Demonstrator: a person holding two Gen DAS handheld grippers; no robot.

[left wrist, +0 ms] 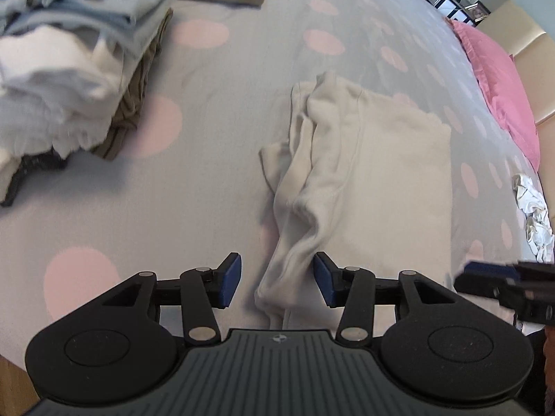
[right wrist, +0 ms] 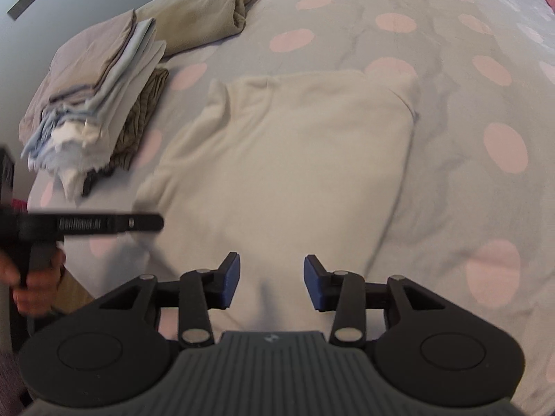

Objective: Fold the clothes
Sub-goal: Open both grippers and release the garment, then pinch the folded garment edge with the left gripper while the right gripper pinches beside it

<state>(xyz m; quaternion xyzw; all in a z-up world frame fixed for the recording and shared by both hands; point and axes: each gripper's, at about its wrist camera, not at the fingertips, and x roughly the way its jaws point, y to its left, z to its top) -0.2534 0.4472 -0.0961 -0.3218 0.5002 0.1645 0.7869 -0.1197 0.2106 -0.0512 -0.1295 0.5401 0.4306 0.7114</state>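
Note:
A cream garment [left wrist: 374, 173] lies partly folded on the bed, with a bunched sleeve along its left side. My left gripper [left wrist: 277, 284] is open, its jaws on either side of the sleeve's near end without closing on it. In the right wrist view the same garment [right wrist: 288, 159] lies flat, and my right gripper [right wrist: 272, 284] is open and empty over its near edge. The right gripper's tip [left wrist: 503, 280] shows at the right edge of the left wrist view. The left gripper [right wrist: 104, 223] shows at the left of the right wrist view.
A stack of folded clothes [left wrist: 69, 52] [right wrist: 93, 104] sits at the left on the grey, pink-dotted bedsheet [left wrist: 208, 180]. A beige folded item [right wrist: 208, 14] lies behind it. A pink pillow [left wrist: 499, 86] and a crumpled white cloth [left wrist: 532, 215] lie at the right.

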